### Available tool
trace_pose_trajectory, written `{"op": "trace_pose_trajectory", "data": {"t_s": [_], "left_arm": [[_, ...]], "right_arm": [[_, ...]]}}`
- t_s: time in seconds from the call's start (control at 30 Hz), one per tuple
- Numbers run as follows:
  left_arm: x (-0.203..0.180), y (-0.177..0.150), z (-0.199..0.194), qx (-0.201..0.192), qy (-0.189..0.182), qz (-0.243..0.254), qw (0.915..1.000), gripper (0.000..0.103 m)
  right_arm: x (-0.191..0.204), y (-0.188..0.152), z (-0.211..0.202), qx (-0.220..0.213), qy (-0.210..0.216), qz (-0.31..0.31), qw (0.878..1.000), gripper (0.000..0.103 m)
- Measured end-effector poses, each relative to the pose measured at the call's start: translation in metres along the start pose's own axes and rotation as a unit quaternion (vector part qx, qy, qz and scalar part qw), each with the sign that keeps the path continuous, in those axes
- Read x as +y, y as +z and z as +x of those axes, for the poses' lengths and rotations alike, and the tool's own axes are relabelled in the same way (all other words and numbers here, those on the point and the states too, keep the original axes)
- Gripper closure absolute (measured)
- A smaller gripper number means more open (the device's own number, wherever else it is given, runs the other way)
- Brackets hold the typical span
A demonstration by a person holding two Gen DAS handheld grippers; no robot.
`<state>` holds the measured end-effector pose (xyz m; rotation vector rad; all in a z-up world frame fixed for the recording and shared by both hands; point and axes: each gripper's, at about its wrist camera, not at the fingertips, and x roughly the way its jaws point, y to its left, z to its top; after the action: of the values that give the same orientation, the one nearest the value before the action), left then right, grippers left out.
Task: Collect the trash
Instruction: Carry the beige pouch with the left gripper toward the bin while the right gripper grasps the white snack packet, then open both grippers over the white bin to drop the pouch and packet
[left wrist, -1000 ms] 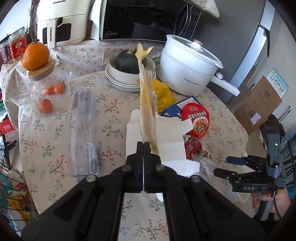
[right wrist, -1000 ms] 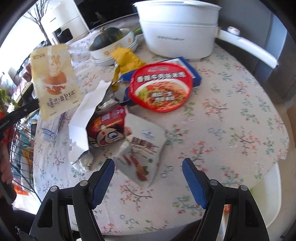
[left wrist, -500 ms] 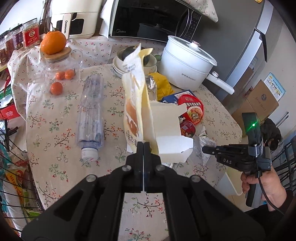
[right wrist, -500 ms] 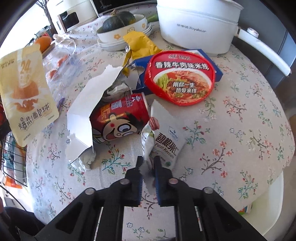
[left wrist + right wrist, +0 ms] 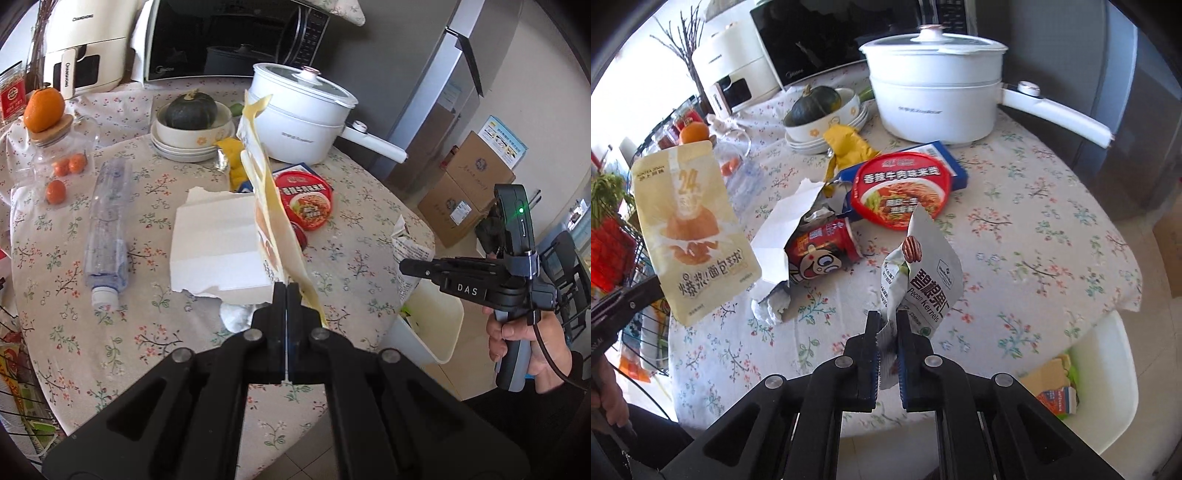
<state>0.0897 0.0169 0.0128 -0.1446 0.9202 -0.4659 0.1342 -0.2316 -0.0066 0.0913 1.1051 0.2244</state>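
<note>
A: What does each tool carry?

B: The right gripper (image 5: pixel 887 325) is clamped on the torn lower edge of a grey-white pecan kernel pouch (image 5: pixel 925 273), crumpled and lifted clear of the floral tablecloth (image 5: pixel 1034 229). The left gripper (image 5: pixel 287 291) is pressed together on the bottom corner of a flat cream bread-ball pouch (image 5: pixel 273 206), which stands edge-on above the table in its own view and shows its printed face (image 5: pixel 690 229) in the right wrist view.

A: How are the hands posed?

B: Both tools point steeply down over the near table edge. The right hand (image 5: pixel 524 347) grips its handle beyond the table's right side, above a white bin (image 5: pixel 432 325) that holds scraps.

A: What lies beyond the pouches?

B: Just past them, a torn white carton (image 5: pixel 775 236) lies open on its side, with a red drink can (image 5: pixel 820 247) touching it and crumpled tissue (image 5: pixel 772 306) at its mouth. Behind these sit a red noodle-bowl lid (image 5: pixel 901 188) on a blue box (image 5: pixel 945 162) and a yellow wrapper (image 5: pixel 849 144). An empty plastic bottle (image 5: pixel 107 229) lies to the left. Farther back stand a stack of bowls holding a dark squash (image 5: pixel 814 105), a glass jar (image 5: pixel 55 158) topped by an orange (image 5: pixel 44 109), a white electric pot (image 5: pixel 938 88), a microwave (image 5: pixel 229 37) and a cream air fryer (image 5: pixel 85 48).
</note>
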Motion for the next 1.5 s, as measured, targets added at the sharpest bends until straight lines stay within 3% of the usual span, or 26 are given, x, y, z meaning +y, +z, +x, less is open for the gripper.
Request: {"op": "trace_pose_trajectory", "data": {"t_s": [0.33, 0.63, 0.83, 1.1, 1.33, 1.37, 1.4, 1.5], "left_arm": [[-0.077, -0.009, 0.017, 0.035, -0.072, 0.062, 0.9948, 0.103], [-0.169, -0.026, 0.069, 0.098, -0.124, 0.134, 0.9784, 0.103], [-0.221, -0.044, 0.123, 0.142, -0.142, 0.154, 0.9675, 0.103], [-0.248, -0.058, 0.188, 0.194, -0.136, 0.154, 0.9593, 0.103], [-0.249, -0.062, 0.204, 0.188, -0.13, 0.167, 0.959, 0.102], [-0.247, -0.062, 0.201, 0.185, -0.128, 0.17, 0.9593, 0.1], [-0.246, -0.06, 0.201, 0.184, -0.125, 0.171, 0.9598, 0.091], [-0.234, -0.06, 0.188, 0.169, -0.112, 0.175, 0.9634, 0.053]], "right_arm": [[-0.07, -0.034, -0.043, -0.023, -0.026, 0.05, 0.998, 0.094], [-0.142, -0.073, -0.062, -0.021, -0.06, 0.103, 0.993, 0.094], [-0.185, -0.099, -0.069, -0.011, -0.084, 0.136, 0.987, 0.094], [-0.221, -0.116, -0.063, 0.009, -0.096, 0.163, 0.982, 0.094], [-0.228, -0.118, -0.049, 0.028, -0.096, 0.169, 0.981, 0.094], [-0.228, -0.118, -0.047, 0.032, -0.095, 0.169, 0.98, 0.094], [-0.228, -0.118, -0.044, 0.036, -0.093, 0.169, 0.981, 0.094], [-0.226, -0.115, -0.034, 0.048, -0.091, 0.164, 0.981, 0.094]]}}
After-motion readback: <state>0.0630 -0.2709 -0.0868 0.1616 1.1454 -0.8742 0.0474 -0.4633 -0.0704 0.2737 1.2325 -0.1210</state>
